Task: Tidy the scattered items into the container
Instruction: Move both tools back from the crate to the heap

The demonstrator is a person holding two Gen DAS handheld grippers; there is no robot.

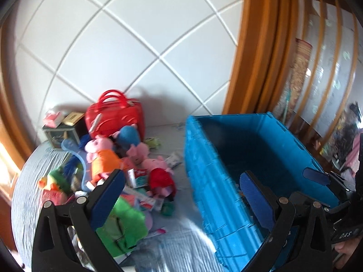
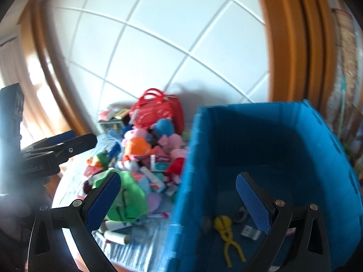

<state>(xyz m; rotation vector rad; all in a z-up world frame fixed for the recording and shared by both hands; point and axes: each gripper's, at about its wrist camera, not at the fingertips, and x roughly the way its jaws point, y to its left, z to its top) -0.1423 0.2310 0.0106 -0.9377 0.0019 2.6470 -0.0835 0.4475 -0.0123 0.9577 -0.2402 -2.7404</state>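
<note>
So the blue plastic crate (image 1: 238, 158) sat on the right side of a round table covered in a ribbed, pale blue cloth (image 1: 177, 242), its ridged outer wall facing the mess. Inside it, the right wrist view showed a yellow plastic tool shaped like pliers (image 2: 225, 231), a small white and green packet (image 2: 250, 232) and a couple of blurry bits I couldn't make out.

The pile of toys (image 1: 118, 158) was heaped just left of the crate: soft pink pig plushies, one in orange (image 1: 103, 156) and one in red (image 1: 162, 178), a fuzzy green plush (image 1: 122, 224) at the front, small cardboard boxes, and a glossy red handbag (image 1: 115, 117) with hoop handles standing against the white tiled wall (image 1: 127, 40).

Both tools were empty. The left gripper (image 1: 181, 195) was spread wide, its blue textured pads far apart, straddling the crate's near corner. The right gripper (image 2: 178, 197) was spread just as wide, one finger over the green plush and the other over the crate's inside.
</note>
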